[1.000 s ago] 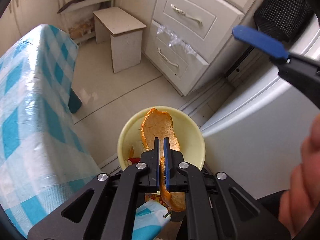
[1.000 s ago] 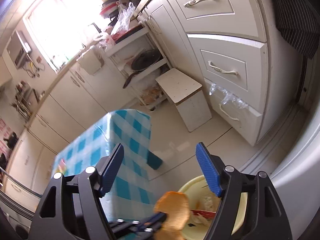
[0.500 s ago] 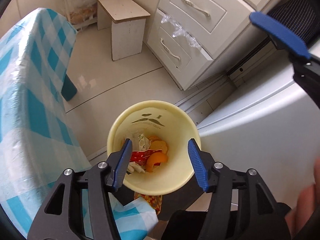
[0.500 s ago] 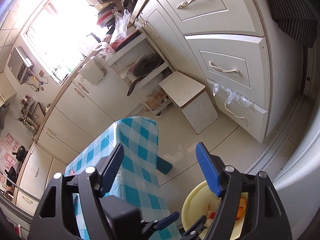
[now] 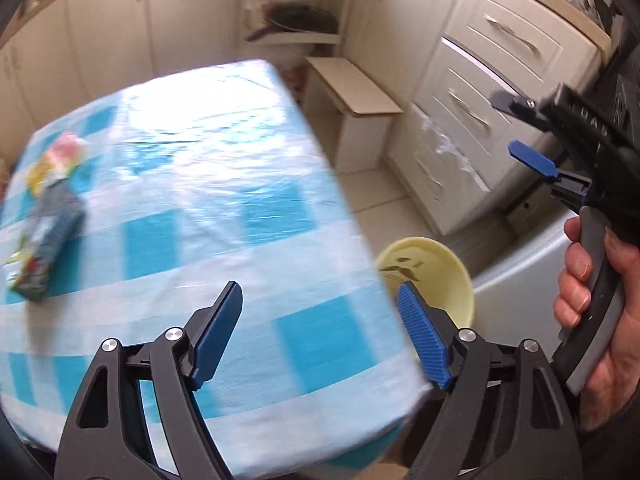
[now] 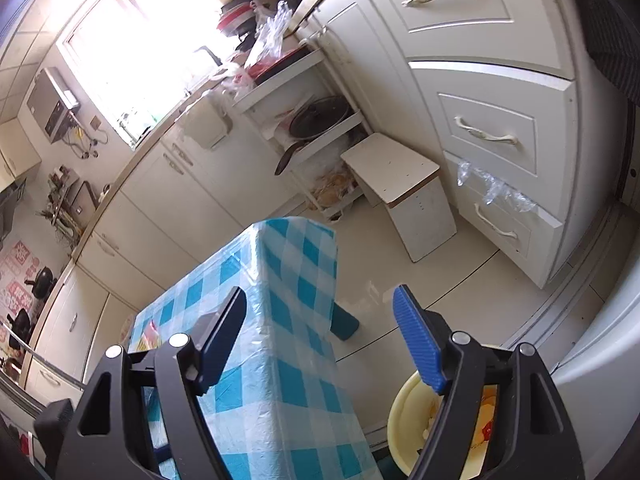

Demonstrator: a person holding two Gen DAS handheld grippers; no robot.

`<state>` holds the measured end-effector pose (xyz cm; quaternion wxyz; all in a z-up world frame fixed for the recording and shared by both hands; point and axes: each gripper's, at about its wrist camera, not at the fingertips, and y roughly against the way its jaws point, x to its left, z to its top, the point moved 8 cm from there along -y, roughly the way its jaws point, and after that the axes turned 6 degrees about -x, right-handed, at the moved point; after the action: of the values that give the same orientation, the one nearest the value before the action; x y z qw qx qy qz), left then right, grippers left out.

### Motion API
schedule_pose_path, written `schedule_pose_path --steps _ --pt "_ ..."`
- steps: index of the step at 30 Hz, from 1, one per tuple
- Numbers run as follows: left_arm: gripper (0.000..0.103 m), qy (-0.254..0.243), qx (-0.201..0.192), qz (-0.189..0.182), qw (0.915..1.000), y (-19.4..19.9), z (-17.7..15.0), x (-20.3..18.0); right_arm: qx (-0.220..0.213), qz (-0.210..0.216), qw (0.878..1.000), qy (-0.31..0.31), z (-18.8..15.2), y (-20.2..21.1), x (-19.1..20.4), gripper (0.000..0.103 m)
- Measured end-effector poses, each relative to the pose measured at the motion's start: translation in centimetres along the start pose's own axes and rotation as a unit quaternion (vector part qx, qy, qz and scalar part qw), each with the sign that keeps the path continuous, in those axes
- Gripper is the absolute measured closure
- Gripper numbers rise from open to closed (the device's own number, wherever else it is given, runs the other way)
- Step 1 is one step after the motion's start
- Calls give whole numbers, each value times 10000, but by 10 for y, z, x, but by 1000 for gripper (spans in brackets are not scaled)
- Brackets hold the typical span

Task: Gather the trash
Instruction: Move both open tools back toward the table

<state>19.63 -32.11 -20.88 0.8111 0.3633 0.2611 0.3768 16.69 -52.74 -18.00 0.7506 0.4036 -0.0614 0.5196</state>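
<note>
No writing is legible on the blurred wrappers (image 5: 48,216) near the table's (image 5: 240,200) far left edge. The yellow bin (image 6: 404,412), beside the table's right edge, holds orange scraps (image 6: 486,412). The left gripper (image 5: 320,336) and right gripper (image 6: 320,336) hover spread, both empty.

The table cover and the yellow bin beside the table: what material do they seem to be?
The table cover looks like thin glossy plastic sheeting over blue-and-white checks: it wrinkles and shows bright glare. The yellow bin appears to be smooth moulded plastic, with an even colour and a thin rim.
</note>
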Motion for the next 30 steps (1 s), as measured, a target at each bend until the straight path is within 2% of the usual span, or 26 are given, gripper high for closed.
schedule_pose_path --steps 7,15,24,30 --pt "20 119 -315 862 9957 45 3 93 326 149 9983 462 -26 -18 42 29" --pt "19 193 -480 1423 9885 66 -3 151 720 266 9927 934 -56 -37 83 28" --pt "18 43 -469 1732 9838 67 -8 183 1074 386 9836 1398 -87 -57 123 27" --pt "15 -73 -288 1745 9842 53 3 213 1248 460 9785 1577 -104 -69 146 26"
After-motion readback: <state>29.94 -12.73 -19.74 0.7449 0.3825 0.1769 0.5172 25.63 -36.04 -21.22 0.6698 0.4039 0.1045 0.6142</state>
